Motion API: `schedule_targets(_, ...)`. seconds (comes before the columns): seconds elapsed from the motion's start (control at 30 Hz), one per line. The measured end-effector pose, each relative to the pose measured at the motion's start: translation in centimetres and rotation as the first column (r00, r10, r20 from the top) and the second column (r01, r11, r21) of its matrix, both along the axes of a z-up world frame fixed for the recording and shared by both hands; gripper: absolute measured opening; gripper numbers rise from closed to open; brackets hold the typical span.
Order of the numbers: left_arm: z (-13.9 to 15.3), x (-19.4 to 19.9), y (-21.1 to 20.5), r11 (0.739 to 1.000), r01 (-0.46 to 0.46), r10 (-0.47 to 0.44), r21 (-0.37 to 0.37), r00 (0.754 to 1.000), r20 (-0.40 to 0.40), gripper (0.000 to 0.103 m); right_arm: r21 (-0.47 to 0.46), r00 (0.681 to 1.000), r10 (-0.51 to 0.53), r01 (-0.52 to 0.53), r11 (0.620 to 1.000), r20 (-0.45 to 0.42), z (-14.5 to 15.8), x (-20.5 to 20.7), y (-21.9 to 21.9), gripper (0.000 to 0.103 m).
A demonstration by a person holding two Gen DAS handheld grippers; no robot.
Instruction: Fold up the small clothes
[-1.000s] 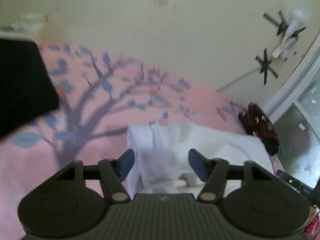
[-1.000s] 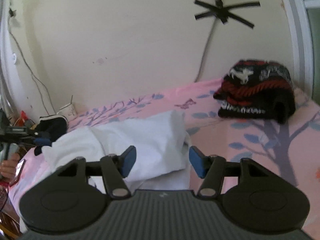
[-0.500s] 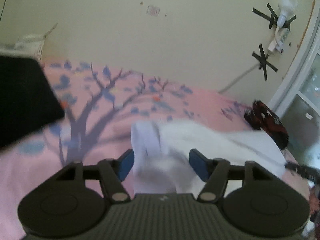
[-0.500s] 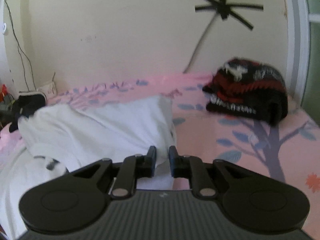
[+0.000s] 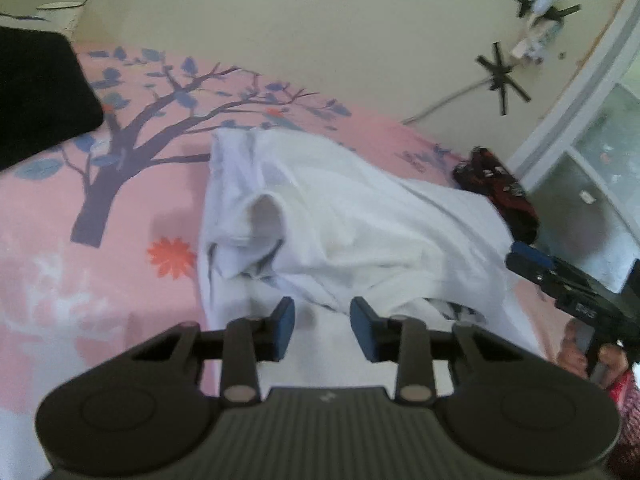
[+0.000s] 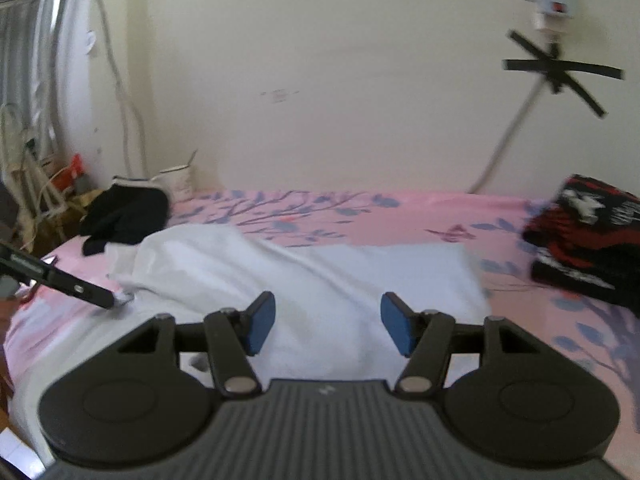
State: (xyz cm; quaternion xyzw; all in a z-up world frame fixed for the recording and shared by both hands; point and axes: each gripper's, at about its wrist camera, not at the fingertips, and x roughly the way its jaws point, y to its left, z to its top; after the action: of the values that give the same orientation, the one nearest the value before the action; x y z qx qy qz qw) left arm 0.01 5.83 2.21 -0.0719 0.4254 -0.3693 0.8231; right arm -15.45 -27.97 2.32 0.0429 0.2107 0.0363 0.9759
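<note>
A white garment (image 5: 360, 216) lies rumpled and partly folded over on the pink bedsheet (image 5: 80, 264). It also shows in the right wrist view (image 6: 320, 276). My left gripper (image 5: 322, 330) hovers over the garment's near edge, jaws partly open, nothing between them. My right gripper (image 6: 328, 326) is wide open and empty above the garment's near side. The left gripper's tip (image 6: 100, 300) shows at the left of the right wrist view, touching the cloth edge. The right gripper (image 5: 532, 262) appears at the right of the left wrist view.
A black garment (image 6: 124, 216) lies at the bed's far left by a white cup (image 6: 176, 180). A red, black and white knitted piece (image 6: 588, 236) lies at the right. The cream wall carries a taped cable (image 6: 560, 72). A window (image 5: 600, 168) is at the right.
My right gripper, shut on the cloth half a second ago, has opened and let it go. My left gripper has narrowed and pulled back to the garment's near edge. The garment now lies folded over.
</note>
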Motion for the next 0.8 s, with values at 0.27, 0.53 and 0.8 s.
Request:
schedule_targets(0.27,6.2,-0.8,2.2,0.993,-0.118,0.105,0.030,0.954,0.280,0.059,-0.107,0.975,0.223,-0.220,0.970,0.014,0.9,1.9,5.6,0.056)
schedule_targets(0.53,1.6,3.0,-5.6,0.928,0.092,-0.138,0.361,0.985,0.103,0.010,-0.252,0.943,0.315,-0.333,0.909,-0.109,-1.9,7.3,12.2,0.000)
schedule_targets(0.8,-1.3,4.8,4.8,0.829,-0.089,-0.007,-0.552,0.986,-0.169,0.009,-0.017,0.937,0.349,-0.349,0.937,-0.019,-0.9,6.4,9.2,0.000)
